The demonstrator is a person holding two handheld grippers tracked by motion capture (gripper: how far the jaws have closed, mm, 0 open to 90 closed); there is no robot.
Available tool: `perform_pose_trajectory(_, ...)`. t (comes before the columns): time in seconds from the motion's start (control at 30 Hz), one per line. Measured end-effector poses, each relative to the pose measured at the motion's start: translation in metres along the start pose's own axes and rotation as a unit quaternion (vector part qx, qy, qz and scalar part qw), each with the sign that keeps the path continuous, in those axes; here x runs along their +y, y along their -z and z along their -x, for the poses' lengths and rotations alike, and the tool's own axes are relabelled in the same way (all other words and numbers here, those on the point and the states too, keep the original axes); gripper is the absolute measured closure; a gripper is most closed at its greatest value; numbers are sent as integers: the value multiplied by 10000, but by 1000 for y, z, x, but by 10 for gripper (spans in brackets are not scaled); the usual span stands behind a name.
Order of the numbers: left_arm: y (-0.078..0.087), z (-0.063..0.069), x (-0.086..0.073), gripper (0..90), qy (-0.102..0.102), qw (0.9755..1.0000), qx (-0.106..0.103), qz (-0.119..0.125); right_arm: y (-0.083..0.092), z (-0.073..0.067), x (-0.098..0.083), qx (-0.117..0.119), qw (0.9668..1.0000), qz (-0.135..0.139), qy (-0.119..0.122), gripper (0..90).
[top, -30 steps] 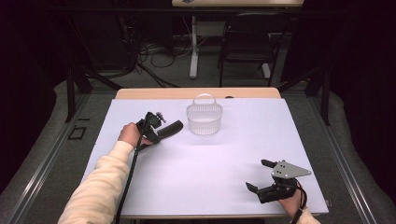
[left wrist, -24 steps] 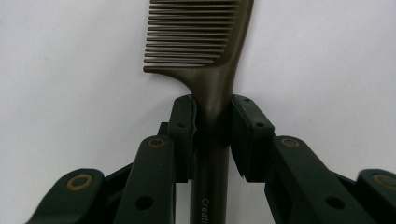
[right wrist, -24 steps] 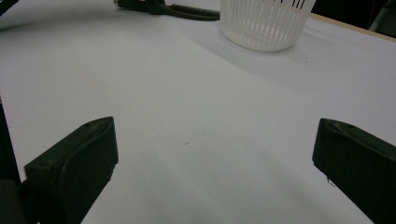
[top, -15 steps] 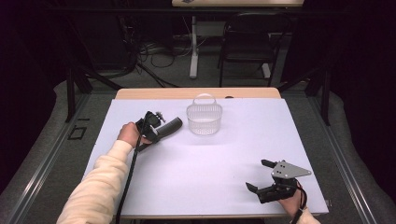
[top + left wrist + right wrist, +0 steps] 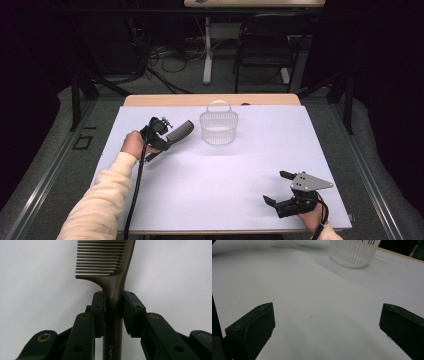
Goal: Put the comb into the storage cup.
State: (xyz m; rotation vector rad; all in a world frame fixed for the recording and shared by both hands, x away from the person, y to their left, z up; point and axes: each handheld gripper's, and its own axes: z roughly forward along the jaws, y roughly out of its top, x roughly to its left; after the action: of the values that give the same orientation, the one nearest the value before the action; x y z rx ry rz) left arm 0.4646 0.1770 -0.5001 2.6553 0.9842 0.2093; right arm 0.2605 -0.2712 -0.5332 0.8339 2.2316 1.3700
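Observation:
A dark comb [image 5: 181, 131] hangs over the left part of the white table, and my left gripper [image 5: 167, 140] is shut on its handle. In the left gripper view the two black pads clamp the comb handle [image 5: 113, 305], with the comb's teeth [image 5: 100, 260] pointing away to the left; the left gripper [image 5: 114, 300] sits just above the white surface. A white slatted basket [image 5: 218, 127] with a thin bail handle stands upright right of the comb. My right gripper [image 5: 276, 187] rests near the table's front right, open and holding nothing. Its jaws stand wide apart [image 5: 328, 315], facing the basket [image 5: 353, 252].
A white sheet [image 5: 225, 170] covers the table, with a wooden strip [image 5: 210, 100] bare along the far edge. Beyond it are a chair [image 5: 265, 45], a table leg and floor cables. A sleeved forearm [image 5: 100, 200] reaches in from the bottom left.
The left gripper has carried the comb slightly up and toward the basket. The right gripper has stayed in place.

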Motion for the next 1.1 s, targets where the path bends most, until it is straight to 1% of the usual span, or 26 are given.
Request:
perform_pose_trajectory(0.13, 6, 0, -3, 720, 97, 9998, -28, 156, 0, 0, 0, -4, 10000, 7, 3, 0)
perform_pose_trajectory(0.17, 7, 0, -4, 720, 118, 9997, -27, 229, 0, 0, 0, -10, 10000, 9, -11, 0)
perform_pose_trajectory(0.23, 10, 0, -7, 720, 196, 9989, -75, 423, -1, 0, 0, -18, 10000, 1, -9, 0)
perform_pose_trajectory(0.37, 13, 0, -9, 721, 361, 9973, -68, 639, 0, 0, 0, -20, 10000, 18, 10, 0)
perform_pose_trajectory(0.4, 14, -1, -10, 721, 363, 9972, -84, 654, 0, 0, 0, -26, 10000, 9, -5, 0)
perform_pose_trajectory(0.43, 14, 0, -10, 721, 401, 9964, -102, 735, -1, 0, 0, -20, 10000, 16, 0, 0)
perform_pose_trajectory(0.53, 16, 0, -12, 721, 436, 9954, -137, 840, -1, -1, 0, -17, 10000, 3, 16, 0)
perform_pose_trajectory(0.77, 20, 5, -12, 720, 426, 9934, -122, 1060, -1, 0, 0, -27, 10000, 5, 10, 0)
perform_pose_trajectory(0.9, 21, 8, -11, 721, 427, 9924, -87, 1147, 0, 0, 0, -33, 10000, -1, -8, 0)
perform_pose_trajectory(0.93, 21, 8, -11, 721, 430, 9922, -117, 1163, 0, 0, 0, -31, 10000, 0, 1, 0)
perform_pose_trajectory(1.1, 23, 11, -14, 720, 462, 9905, -123, 1288, 0, -1, 0, -39, 10000, -3, 4, 0)
